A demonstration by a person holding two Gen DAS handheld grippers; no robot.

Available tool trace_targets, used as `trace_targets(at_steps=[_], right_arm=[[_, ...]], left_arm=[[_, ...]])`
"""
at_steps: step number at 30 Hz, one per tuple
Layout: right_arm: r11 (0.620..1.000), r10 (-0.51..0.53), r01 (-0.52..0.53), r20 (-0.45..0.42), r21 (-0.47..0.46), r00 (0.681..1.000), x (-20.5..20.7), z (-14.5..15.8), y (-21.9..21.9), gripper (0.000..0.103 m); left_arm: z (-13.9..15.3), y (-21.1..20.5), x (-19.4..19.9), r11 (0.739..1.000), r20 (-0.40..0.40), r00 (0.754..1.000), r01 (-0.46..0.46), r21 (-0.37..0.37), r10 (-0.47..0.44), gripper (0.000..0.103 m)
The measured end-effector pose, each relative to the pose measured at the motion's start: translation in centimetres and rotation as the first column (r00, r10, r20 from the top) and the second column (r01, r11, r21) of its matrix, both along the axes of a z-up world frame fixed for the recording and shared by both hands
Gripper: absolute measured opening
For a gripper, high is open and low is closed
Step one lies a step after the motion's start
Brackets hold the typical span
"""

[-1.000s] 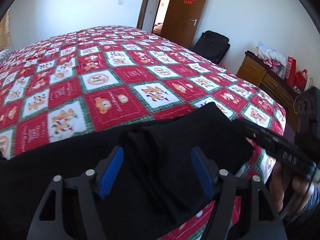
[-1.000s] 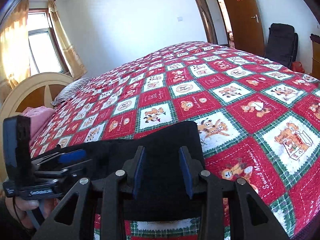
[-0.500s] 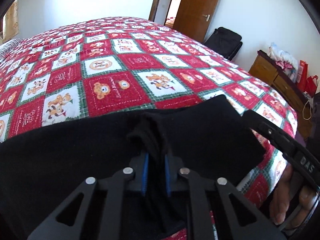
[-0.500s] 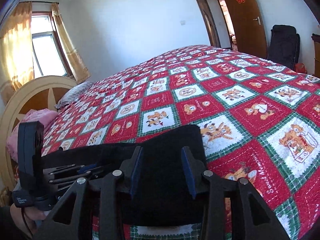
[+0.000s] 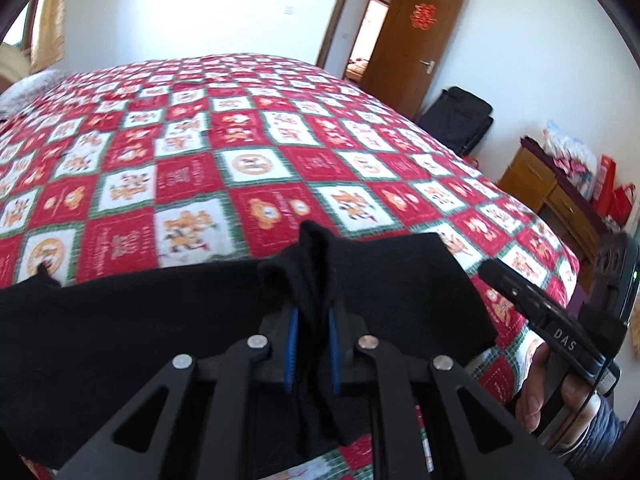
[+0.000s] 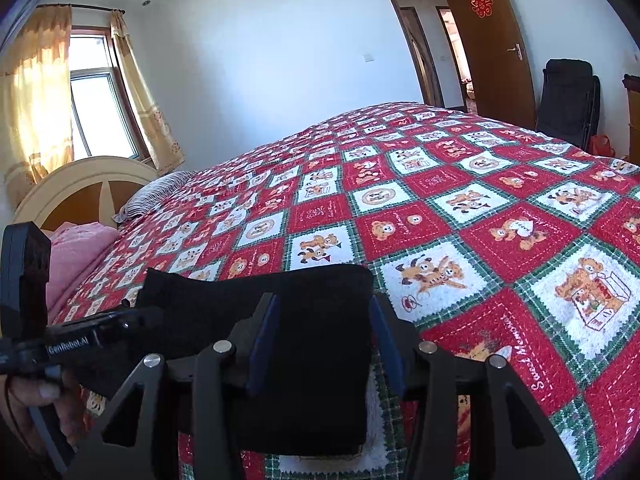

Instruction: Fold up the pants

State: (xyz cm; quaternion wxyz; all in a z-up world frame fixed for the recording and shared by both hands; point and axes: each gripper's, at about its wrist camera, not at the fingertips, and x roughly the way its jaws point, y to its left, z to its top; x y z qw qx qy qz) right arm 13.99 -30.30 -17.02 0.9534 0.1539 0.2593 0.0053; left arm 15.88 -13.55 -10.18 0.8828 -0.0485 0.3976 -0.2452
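Fingers of left gripper [image 5: 312, 334] pinch one black pants [image 5: 160, 320]; right gripper [image 6: 324, 332] opening, seemingly loose.

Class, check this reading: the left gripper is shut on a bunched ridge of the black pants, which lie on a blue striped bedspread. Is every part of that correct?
One part is wrong: the bedspread is not blue striped. It is a red, white and green check printed with bears, as the left wrist view shows. The rest stands: the left gripper is shut on a bunched ridge of the black pants.
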Motion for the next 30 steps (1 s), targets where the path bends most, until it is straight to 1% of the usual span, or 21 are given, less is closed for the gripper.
trace_targets(at_steps=[4,8,12,15,19,22,25,27,30], right_arm=[[1.000,0.010,-0.010,-0.015,-0.008,1.000,0.2,-0.3,0.2,0.050],[0.999,0.031,-0.032,-0.031,-0.009,0.999,0.4,-0.6,0.6,0.051],[0.997,0.076,-0.077,-0.040,-0.023,0.996,0.5,-0.7,1.5,0.051],[0.992,0.116,-0.117,-0.028,-0.056,0.993,0.3,-0.6,2.6,0.051],[0.975,0.193,-0.196,-0.038,-0.101,0.980,0.3,-0.8,4.4,0.052],[0.960,0.250,-0.258,-0.087,-0.108,0.964,0.7,-1.6,5.6,0.052],[0.955,0.253,-0.278,-0.205,-0.101,0.945,1.9,-3.4,5.9,0.052],[0.952,0.258,-0.286,-0.220,-0.110,0.941,2.2,-3.8,5.9,0.052],[0.945,0.255,-0.291,-0.220,-0.149,0.942,2.0,-4.0,6.3,0.052]], left_arm=[[-0.2,1.6,0.1,0.999,-0.018,0.999,-0.035,-0.010,0.035,0.014],[-0.9,2.6,0.3,0.999,-0.037,0.998,-0.051,-0.004,0.051,0.014],[-1.6,3.6,0.5,0.998,-0.061,0.996,-0.067,-0.010,0.067,0.014],[-1.9,4.8,0.6,0.996,-0.090,0.992,-0.086,-0.030,0.083,0.014],[-2.4,5.6,0.9,0.995,-0.105,0.990,-0.098,-0.031,0.094,0.014],[-3.2,5.7,1.2,0.995,-0.097,0.991,-0.100,-0.025,0.097,0.014],[-4.0,5.5,1.4,0.996,-0.085,0.992,-0.093,-0.004,0.092,0.014],[-4.4,5.3,1.4,0.995,-0.061,0.994,-0.094,0.026,0.096,0.020],[-4.8,5.3,1.4,0.995,-0.038,0.994,-0.098,0.035,0.099,0.022]])
